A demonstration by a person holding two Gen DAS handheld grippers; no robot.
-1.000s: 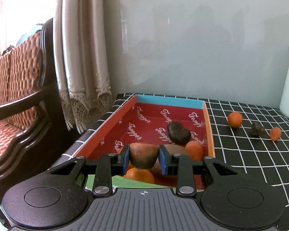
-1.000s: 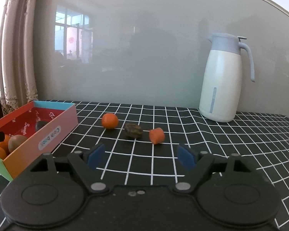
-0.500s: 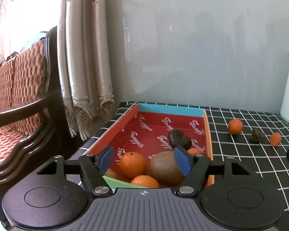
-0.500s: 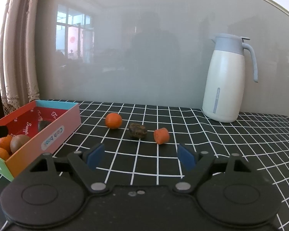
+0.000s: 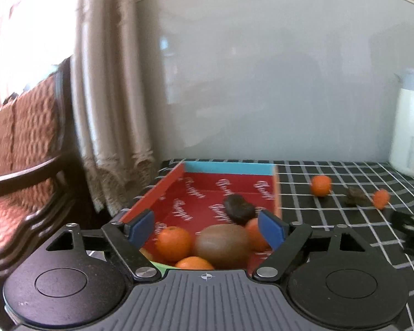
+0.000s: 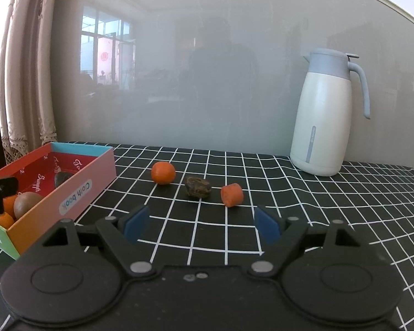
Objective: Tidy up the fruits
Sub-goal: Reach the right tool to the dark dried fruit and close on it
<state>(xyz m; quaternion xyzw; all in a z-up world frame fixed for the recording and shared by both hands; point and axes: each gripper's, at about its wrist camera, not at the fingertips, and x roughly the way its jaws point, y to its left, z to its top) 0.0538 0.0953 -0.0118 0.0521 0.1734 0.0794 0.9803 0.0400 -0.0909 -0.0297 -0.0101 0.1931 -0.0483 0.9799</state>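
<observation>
A red-lined box at the table's left end holds a brown kiwi, several oranges and a dark fruit. My left gripper is open and empty above the box's near end. On the checked cloth lie an orange, a dark lumpy fruit and an orange stub-shaped piece. My right gripper is open and empty, a short way in front of these three.
A white and grey jug stands at the back right by the glass wall. A curtain and a wooden chair are left of the table. The checked cloth covers the table.
My left gripper opened and let the kiwi go into the box, then rose and drew back. My right gripper moved a little forward toward the loose fruits.
</observation>
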